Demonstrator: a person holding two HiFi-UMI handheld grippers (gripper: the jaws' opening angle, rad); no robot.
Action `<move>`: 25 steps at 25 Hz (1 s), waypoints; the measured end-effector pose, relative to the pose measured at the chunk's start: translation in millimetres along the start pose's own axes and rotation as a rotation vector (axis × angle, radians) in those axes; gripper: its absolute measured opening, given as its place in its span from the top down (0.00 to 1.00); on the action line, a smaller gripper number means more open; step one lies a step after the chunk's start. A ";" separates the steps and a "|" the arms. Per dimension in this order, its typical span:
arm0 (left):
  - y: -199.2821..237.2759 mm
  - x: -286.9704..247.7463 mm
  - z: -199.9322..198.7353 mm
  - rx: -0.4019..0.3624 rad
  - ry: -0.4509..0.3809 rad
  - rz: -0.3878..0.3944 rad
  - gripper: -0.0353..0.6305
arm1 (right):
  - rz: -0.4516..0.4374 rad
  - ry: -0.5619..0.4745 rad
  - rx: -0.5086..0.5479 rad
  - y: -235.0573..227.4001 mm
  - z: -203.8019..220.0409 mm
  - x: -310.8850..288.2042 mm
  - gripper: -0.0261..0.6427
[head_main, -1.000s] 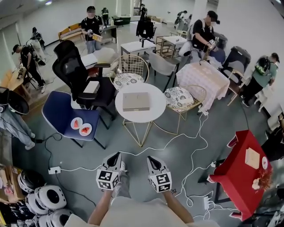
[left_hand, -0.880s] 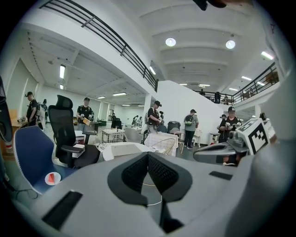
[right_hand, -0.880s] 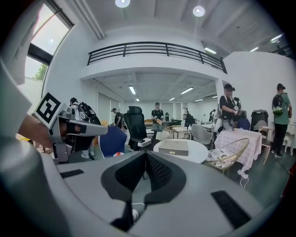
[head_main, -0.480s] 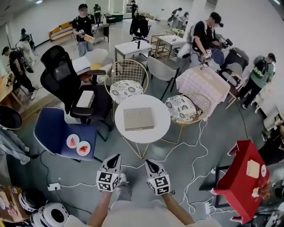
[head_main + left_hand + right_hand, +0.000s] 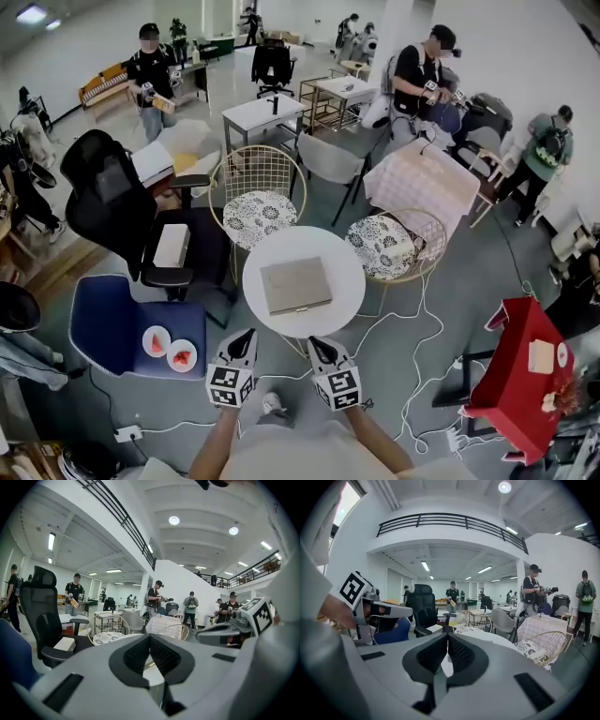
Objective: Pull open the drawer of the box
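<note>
Tan flat box (image 5: 295, 285) lies shut at the centre of the round white table (image 5: 349, 274). Approach appears to be the step in hand: left gripper (image 5: 244, 337) and right gripper (image 5: 319, 343) are just short of the table's near edge, jaws pressed together, empty. Next move: spread jaws at the drawer front, whose seam and handle cannot be made out.

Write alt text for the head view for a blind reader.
A flat tan box lies on a round white table, just beyond the left gripper and right gripper, both shut and empty. Behind them, chairs and people fill the room.
</note>
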State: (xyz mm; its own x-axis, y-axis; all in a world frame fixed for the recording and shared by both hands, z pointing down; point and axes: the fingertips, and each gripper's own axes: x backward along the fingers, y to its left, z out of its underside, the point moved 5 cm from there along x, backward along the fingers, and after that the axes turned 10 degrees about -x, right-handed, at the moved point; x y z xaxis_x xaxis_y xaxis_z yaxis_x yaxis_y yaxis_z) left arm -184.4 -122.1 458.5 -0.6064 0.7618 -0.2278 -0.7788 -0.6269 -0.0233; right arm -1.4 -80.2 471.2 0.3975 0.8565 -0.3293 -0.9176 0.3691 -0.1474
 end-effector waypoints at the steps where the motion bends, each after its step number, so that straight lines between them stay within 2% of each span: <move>1: 7.2 -7.1 -3.0 -0.004 -0.001 0.005 0.93 | 0.006 -0.003 -0.001 -2.9 -4.8 -8.6 0.94; 9: 45.6 -51.2 -9.1 -0.035 0.014 0.028 0.93 | 0.036 -0.028 -0.015 -27.1 -27.2 -56.7 0.94; 19: 37.0 -88.1 11.3 -0.046 0.080 0.025 0.93 | 0.016 0.018 -0.081 -69.6 -19.1 -72.5 0.94; 25: 30.4 -114.1 35.6 -0.031 0.123 0.010 0.93 | -0.010 0.071 -0.108 -88.0 1.7 -81.5 0.94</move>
State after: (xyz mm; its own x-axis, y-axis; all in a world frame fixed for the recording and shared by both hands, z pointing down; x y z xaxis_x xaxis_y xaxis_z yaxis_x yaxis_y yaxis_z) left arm -144.7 -222.3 518.5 -0.5886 0.7309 -0.3456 -0.7662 -0.6407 -0.0501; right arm 46.9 -181.8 512.5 0.4094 0.8240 -0.3918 -0.9092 0.3332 -0.2496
